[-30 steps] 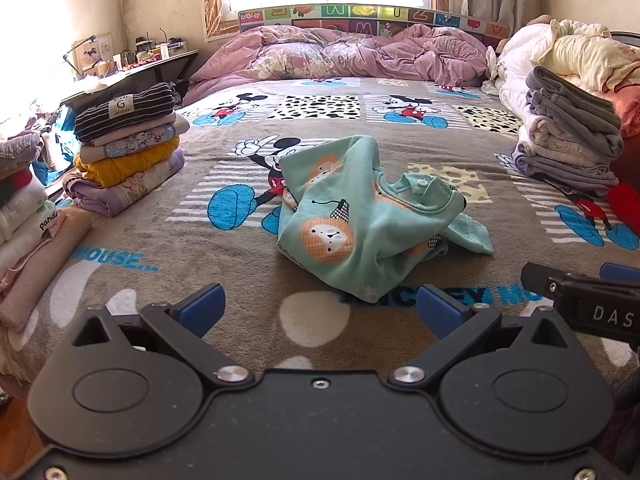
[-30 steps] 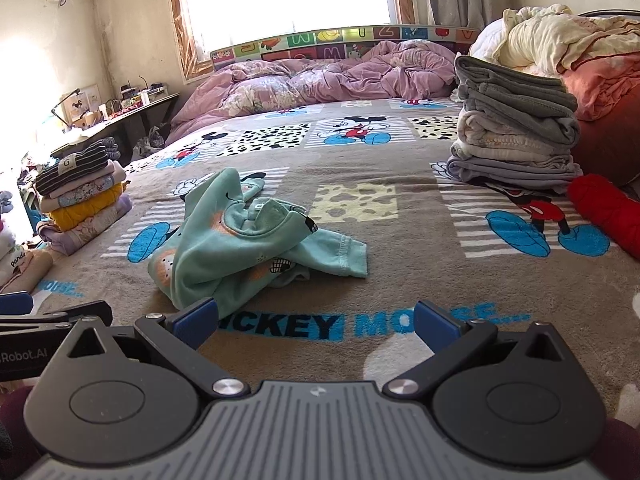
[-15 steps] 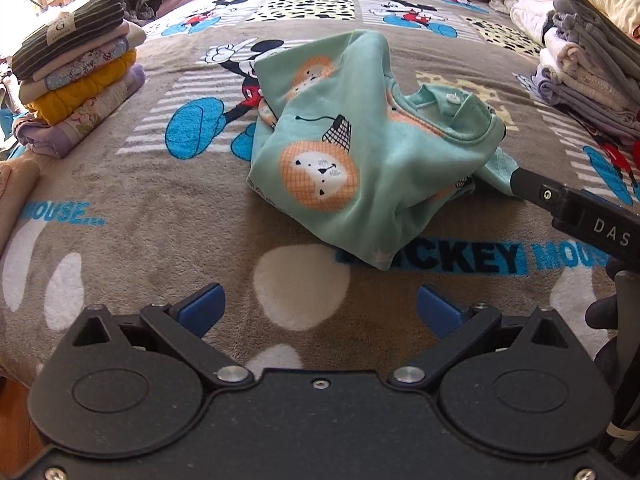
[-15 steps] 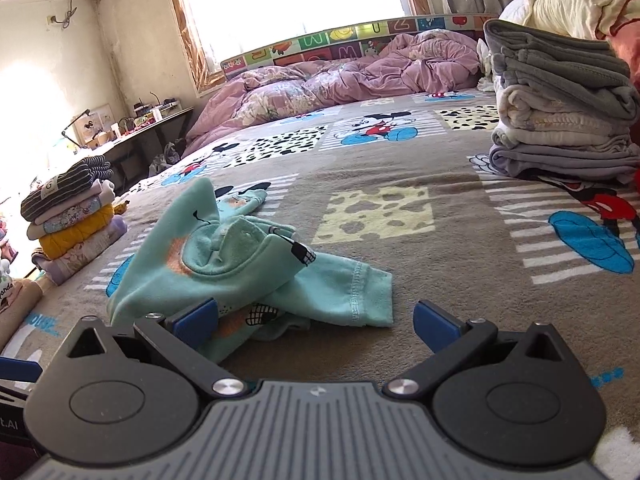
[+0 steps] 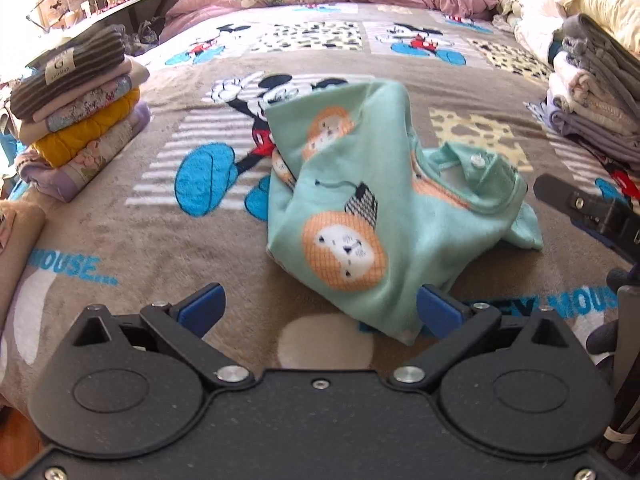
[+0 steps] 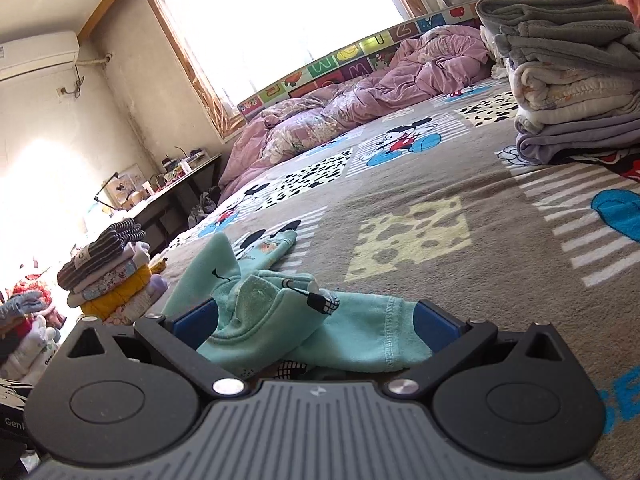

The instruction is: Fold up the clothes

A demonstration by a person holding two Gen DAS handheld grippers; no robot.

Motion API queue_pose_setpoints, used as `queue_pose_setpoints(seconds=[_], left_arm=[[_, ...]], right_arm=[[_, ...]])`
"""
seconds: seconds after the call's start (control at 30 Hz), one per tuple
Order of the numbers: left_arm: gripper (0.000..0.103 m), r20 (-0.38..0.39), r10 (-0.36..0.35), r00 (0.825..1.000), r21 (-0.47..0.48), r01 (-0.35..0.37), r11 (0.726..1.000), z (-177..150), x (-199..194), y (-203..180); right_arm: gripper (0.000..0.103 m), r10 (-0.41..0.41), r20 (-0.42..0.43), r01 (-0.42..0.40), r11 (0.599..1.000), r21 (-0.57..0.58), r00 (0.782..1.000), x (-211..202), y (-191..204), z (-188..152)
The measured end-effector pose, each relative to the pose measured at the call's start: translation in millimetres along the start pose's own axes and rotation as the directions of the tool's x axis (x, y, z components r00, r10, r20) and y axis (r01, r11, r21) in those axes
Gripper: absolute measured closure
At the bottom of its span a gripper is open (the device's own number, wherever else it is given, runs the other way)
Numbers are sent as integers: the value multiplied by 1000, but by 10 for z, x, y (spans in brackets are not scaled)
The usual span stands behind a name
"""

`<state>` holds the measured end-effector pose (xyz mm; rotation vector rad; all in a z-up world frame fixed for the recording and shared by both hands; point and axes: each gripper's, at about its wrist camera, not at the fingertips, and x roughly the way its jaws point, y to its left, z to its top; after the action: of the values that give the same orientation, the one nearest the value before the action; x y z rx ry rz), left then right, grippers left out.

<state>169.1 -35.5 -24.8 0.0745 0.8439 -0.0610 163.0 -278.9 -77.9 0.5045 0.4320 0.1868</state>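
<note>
Both my grippers have closed in on the crumpled shirt (image 5: 372, 204) on the blanket (image 5: 120, 248): left gripper (image 5: 318, 310) wide, empty, at its near hem; right gripper (image 6: 316, 326) wide, straddling the sleeve (image 6: 372, 340).

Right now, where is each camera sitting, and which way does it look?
Left wrist: on the left gripper, above the bed, looking down at the teal top; its own open fingers show, with the right gripper at the right edge.
Right wrist: on the right gripper, low by the bed, looking along it toward the window; its open fingers flank the top's sleeve.
Shared: top, bed, both clothes stacks.
</note>
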Motion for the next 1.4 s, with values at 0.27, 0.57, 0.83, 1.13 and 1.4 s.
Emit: queue_pose_setpoints(seconds=[0.27,0.57,0.83,1.13,1.4], left_arm=[[0,143,-90,986,-111,106,988,518,214,282],[0,27,-173,985,-33,174,984,644,833,-103],[82,8,-260,966,-194,257,947,324,909,98],[90,167,-428,888,-413,457,788,-240,229,446],[90,239,-510,826,-552,548,629,-888,-292,699]], right_arm=[[0,49,-72,-44,996,77,996,299,-143,44],[3,215,-130,-181,955,234,968,436,-231,-113],[25,288,-127,-252,936,245,949,605,-179,-146],[65,437,-101,-407,885,227,894,366,2,-123],[68,531,-104,-505,840,199,841,-427,332,-289]])
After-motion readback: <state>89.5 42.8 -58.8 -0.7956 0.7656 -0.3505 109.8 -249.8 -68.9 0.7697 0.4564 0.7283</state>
